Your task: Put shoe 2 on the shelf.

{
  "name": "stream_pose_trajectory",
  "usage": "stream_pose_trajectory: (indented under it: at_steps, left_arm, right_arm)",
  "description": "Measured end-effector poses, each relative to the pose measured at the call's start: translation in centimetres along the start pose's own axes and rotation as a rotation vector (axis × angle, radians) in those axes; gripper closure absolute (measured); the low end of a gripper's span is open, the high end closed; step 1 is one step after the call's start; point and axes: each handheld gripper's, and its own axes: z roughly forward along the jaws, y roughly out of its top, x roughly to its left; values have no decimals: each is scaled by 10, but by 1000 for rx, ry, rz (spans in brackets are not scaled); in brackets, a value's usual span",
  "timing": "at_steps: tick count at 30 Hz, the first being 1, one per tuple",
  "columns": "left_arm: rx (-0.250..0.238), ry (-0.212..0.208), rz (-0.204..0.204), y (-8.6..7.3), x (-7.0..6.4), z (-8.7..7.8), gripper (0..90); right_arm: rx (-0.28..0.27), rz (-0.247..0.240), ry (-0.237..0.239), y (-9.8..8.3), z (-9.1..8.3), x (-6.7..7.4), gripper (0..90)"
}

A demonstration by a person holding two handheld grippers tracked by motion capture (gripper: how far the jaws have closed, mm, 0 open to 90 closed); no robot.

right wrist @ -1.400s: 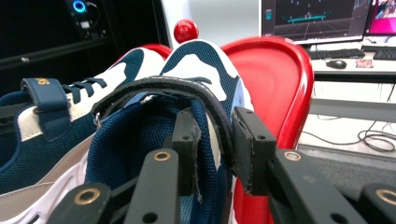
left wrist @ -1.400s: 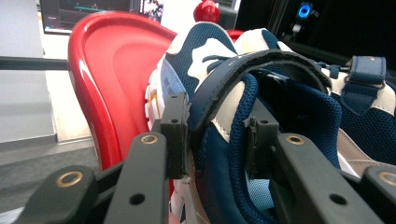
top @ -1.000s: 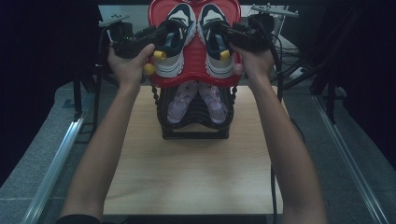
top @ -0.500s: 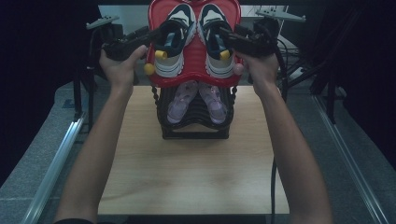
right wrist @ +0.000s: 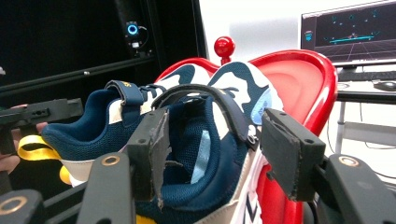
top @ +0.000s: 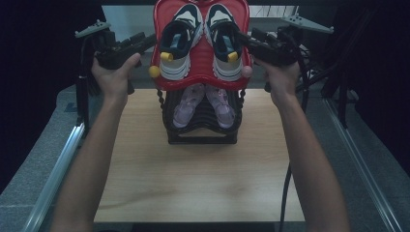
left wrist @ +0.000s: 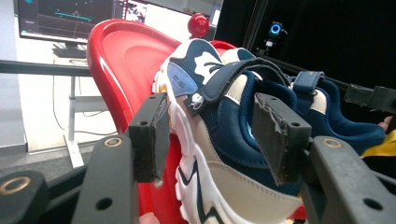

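Shoes were the work in hand: a navy-and-white pair sat side by side on the red top tray of a black shoe rack at twelve o'clock on the tabletop, with a pale pink pair on the tier below. The left tongs hovered at nine o'clock of the tray and the right tongs at three o'clock, each aimed inward. The left shoe lay between spread jaws that had just been opening, and the right shoe likewise; neither was pinched, as far as the close views let me judge. So the pair looked placed on the tray and released, or possibly not yet gripped; what remained appeared to be drawing both tongs clear.
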Motion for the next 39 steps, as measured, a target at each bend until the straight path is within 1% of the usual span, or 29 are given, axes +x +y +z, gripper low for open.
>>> stream_pose_trajectory:
  at_steps: [1,2,6,8,12,16,17,18,21,25,28,33,36,39]
  left_arm:
    - [0,-3,9,-1,0,-4,475]
    - [0,-3,9,-1,0,-4,475]
    - [3,-4,3,-4,0,-12,475]
    - [7,-6,3,-6,0,-15,475]
    - [30,8,41,-6,-5,-21,474]
    - [45,1,67,-8,-10,-25,473]
    - [43,-3,64,-10,-10,-26,474]
    - [43,-8,56,-11,-10,-27,474]
    - [48,3,44,-18,-5,-29,474]
    - [51,4,19,-26,1,-32,474]
    - [53,9,23,-29,2,-34,474]
    - [61,17,19,-38,4,-39,474]
    - [69,20,17,-44,5,-43,474]
    - [70,19,17,-50,6,-48,474]
  right_arm:
    - [-8,-1,1,-1,-5,-2,433]
    - [-8,-1,1,-1,-5,-2,433]
    - [-26,15,0,-3,-15,-7,437]
    - [-30,12,0,-6,-20,-10,438]
    - [-36,23,8,-12,-31,-18,439]
    - [-43,33,5,-20,-42,-25,441]
    - [-42,38,2,-24,-46,-28,441]
    - [-42,38,2,-24,-46,-28,441]
    - [-38,42,1,-32,-53,-33,443]
    - [-28,43,0,-43,-59,-39,445]
    - [-8,40,4,-52,-60,-43,445]
    - [4,57,7,-68,-61,-48,446]
    - [16,72,10,-79,-60,-49,447]
    - [25,68,4,-90,-60,-48,447]
